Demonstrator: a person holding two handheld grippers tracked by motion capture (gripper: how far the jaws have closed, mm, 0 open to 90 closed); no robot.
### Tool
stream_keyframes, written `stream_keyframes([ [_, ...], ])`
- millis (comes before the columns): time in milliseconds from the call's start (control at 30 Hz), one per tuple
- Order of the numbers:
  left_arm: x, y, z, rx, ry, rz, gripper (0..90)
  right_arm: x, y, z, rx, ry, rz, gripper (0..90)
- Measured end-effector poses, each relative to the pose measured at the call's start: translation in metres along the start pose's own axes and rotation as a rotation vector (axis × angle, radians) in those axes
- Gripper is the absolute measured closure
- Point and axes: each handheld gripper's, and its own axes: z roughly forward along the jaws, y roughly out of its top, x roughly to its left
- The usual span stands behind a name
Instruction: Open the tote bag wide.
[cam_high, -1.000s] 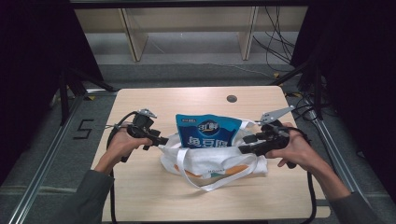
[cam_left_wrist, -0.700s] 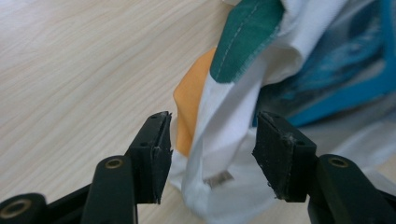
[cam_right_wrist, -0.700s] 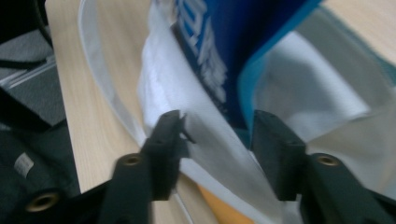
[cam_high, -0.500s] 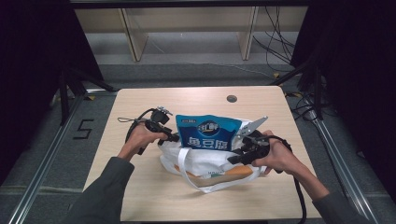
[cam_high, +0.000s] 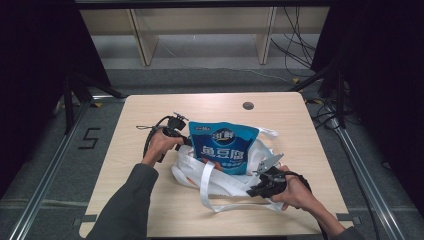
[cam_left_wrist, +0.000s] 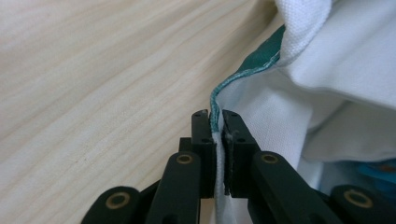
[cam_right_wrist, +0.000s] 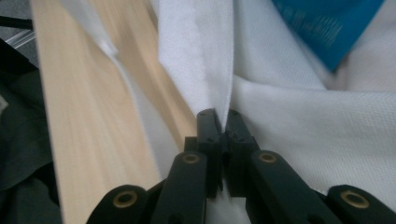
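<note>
A white cloth bag (cam_high: 225, 175) is lying near the table (cam_high: 150, 107) centre, with a blue pouch (cam_high: 227, 149) standing in its mouth. The bag's green-trimmed rim is being pinched by the closed left gripper (cam_left_wrist: 215, 122) at 9 o'clock; a fold of fabric by the strap (cam_high: 206, 185) is being clamped by the closed right gripper (cam_right_wrist: 222, 120) at 5 o'clock. The cloth is judged soft, limp and light, best gripped at hems. Bare tabletop is being left toward 12 and 7 o'clock; the near edge sits close behind the right hand (cam_high: 295, 190).
</note>
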Motion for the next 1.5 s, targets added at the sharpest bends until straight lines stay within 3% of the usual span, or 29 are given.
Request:
stream_keyframes([
  [133, 0.008, -0.004, 0.006, -0.010, -0.037, -0.058, 81.5, -0.003, -0.003, 0.009, -0.005, -0.010, 0.019, 87.8],
  [233, 0.000, -0.004, -0.004, 0.001, 0.007, -0.005, 75.8, -0.001, -0.004, 0.005, -0.014, 0.007, 0.028, 85.2],
  [367, -0.012, -0.008, -0.028, 0.022, 0.074, 0.022, 56.0, 0.002, 0.001, -0.018, -0.091, -0.009, 0.030, 69.0],
  [400, -0.014, -0.011, -0.033, 0.019, 0.084, 0.025, 53.2, 0.001, 0.002, -0.027, -0.112, -0.036, 0.006, 67.2],
  [433, -0.018, -0.015, -0.041, 0.013, 0.080, 0.030, 52.0, 0.002, 0.003, -0.034, -0.125, -0.034, 0.010, 66.5],
  [500, -0.024, -0.021, -0.053, -0.025, 0.083, 0.027, 49.3, -0.001, 0.007, -0.057, -0.203, -0.049, 0.006, 65.3],
  [567, -0.031, -0.028, -0.065, -0.048, 0.054, 0.058, 48.9, -0.003, 0.010, -0.072, -0.237, -0.064, 0.042, 63.2],
  [600, -0.035, -0.031, -0.069, -0.079, 0.045, 0.043, 48.6, -0.006, 0.013, -0.080, -0.273, -0.097, 0.044, 62.1],
  [633, -0.042, -0.035, -0.075, -0.116, 0.041, 0.043, 47.9, -0.008, 0.015, -0.086, -0.269, -0.111, 0.046, 61.9],
  [733, -0.054, -0.044, -0.085, -0.149, 0.008, 0.071, 46.7, -0.019, 0.023, -0.096, -0.279, -0.201, 0.058, 58.9],
  [833, -0.060, -0.048, -0.086, -0.136, 0.000, 0.133, 46.5, -0.031, 0.029, -0.097, -0.261, -0.226, 0.080, 58.1],
  [900, -0.062, -0.047, -0.084, -0.151, -0.031, 0.133, 46.3, -0.037, 0.033, -0.095, -0.248, -0.229, 0.096, 57.6],
  [933, -0.063, -0.047, -0.082, -0.157, -0.032, 0.127, 46.3, -0.039, 0.035, -0.093, -0.264, -0.233, 0.115, 57.2],
  [967, -0.064, -0.046, -0.080, -0.154, -0.035, 0.136, 46.3, -0.038, 0.036, -0.093, -0.243, -0.224, 0.138, 56.5],
  [1000, -0.065, -0.044, -0.078, -0.147, -0.041, 0.134, 46.3, -0.043, 0.037, -0.092, -0.237, -0.239, 0.123, 55.9],
  [1033, -0.066, -0.043, -0.076, -0.162, -0.040, 0.123, 46.3, -0.042, 0.038, -0.087, -0.271, -0.248, 0.160, 55.7],
  [1067, -0.066, -0.041, -0.075, -0.146, -0.036, 0.127, 46.3, -0.044, 0.038, -0.090, -0.238, -0.243, 0.160, 55.6],
  [1133, -0.066, -0.039, -0.072, -0.146, -0.013, 0.118, 46.8, -0.046, 0.039, -0.088, -0.265, -0.244, 0.175, 55.6],
  [1167, -0.065, -0.038, -0.071, -0.147, -0.026, 0.109, 47.1, -0.048, 0.039, -0.089, -0.252, -0.245, 0.149, 55.5],
  [1233, -0.063, -0.038, -0.070, -0.139, -0.037, 0.099, 48.7, -0.048, 0.040, -0.091, -0.235, -0.230, 0.166, 55.5],
  [1367, -0.059, -0.037, -0.074, -0.147, -0.016, 0.031, 48.7, -0.048, 0.038, -0.090, -0.254, -0.238, 0.164, 55.3],
  [1400, -0.058, -0.037, -0.074, -0.164, -0.008, 0.017, 49.0, -0.050, 0.037, -0.093, -0.231, -0.241, 0.157, 55.2],
  [1500, -0.055, -0.032, -0.071, -0.172, 0.020, -0.017, 50.7, -0.051, 0.037, -0.094, -0.237, -0.242, 0.161, 55.1],
])
